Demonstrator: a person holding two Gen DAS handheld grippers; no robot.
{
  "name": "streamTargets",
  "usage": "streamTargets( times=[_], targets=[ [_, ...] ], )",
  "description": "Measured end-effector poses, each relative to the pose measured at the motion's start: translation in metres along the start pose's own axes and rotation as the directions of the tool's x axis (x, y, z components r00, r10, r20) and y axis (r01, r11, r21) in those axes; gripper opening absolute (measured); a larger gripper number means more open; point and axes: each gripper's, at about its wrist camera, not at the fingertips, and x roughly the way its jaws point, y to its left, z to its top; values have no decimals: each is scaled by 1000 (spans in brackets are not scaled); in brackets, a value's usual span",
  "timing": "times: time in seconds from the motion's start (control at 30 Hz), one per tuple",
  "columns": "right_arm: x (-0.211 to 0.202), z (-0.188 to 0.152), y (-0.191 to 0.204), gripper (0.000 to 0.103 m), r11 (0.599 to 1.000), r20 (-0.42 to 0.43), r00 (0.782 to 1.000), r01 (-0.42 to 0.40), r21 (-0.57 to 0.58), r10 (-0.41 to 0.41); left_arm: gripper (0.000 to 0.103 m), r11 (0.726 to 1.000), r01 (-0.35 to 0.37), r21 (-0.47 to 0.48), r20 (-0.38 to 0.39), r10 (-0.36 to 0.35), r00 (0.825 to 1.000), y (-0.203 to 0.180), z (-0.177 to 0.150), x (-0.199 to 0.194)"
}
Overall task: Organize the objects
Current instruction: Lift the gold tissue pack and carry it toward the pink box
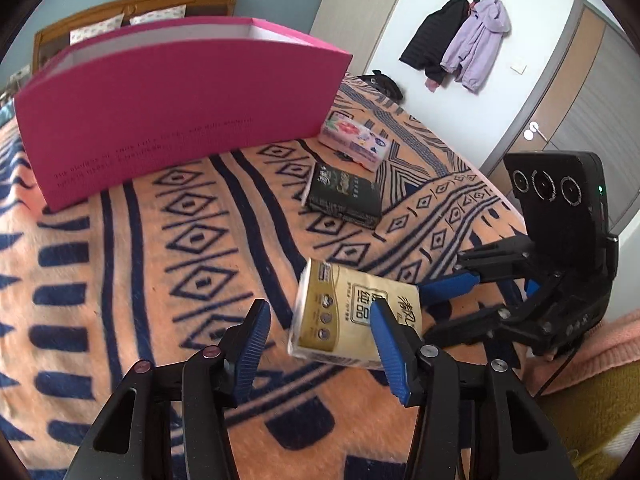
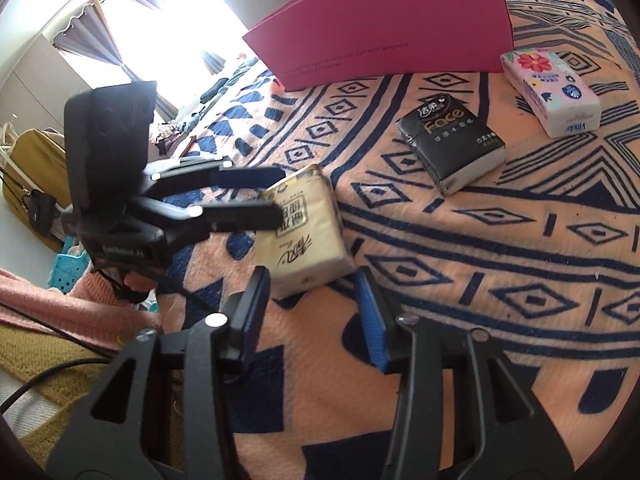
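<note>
A yellow tissue pack (image 1: 344, 312) (image 2: 304, 232) lies on the patterned blanket (image 1: 160, 260) (image 2: 500, 260). My left gripper (image 1: 320, 308) (image 2: 280, 195) is open over the pack's end. One finger is beside the pack and the other is above its top face. My right gripper (image 2: 312, 276) (image 1: 424, 312) is open too, and the pack's near edge sits just ahead between its tips. Further off lie a black tissue pack (image 1: 344, 196) (image 2: 450, 142) and a white floral pack (image 1: 356, 140) (image 2: 552, 88). Behind them stands an open pink box (image 1: 180, 112) (image 2: 384, 24).
The bed's wooden headboard (image 1: 132, 4) is behind the box. Coats (image 1: 460, 44) hang on the wall beside a door (image 1: 580, 92). A yellow bag (image 2: 32, 168) and a blue basket (image 2: 68, 272) are off the bed's edge. A pink sleeve (image 2: 48, 292) shows under the left gripper.
</note>
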Motion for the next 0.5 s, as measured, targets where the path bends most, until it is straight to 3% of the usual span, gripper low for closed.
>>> streamTargets(
  times=[0.13,0.5],
  targets=[
    [0,6,-4,33,1000,15,1000,-19,18,19,44,999,34,-6,1,-34,999,-1,-1,-1],
    [-5,37,-19,34,997,58,996,65,32,-67,45,998,48,-33,-5,-48,999,-5,7,10]
  ],
)
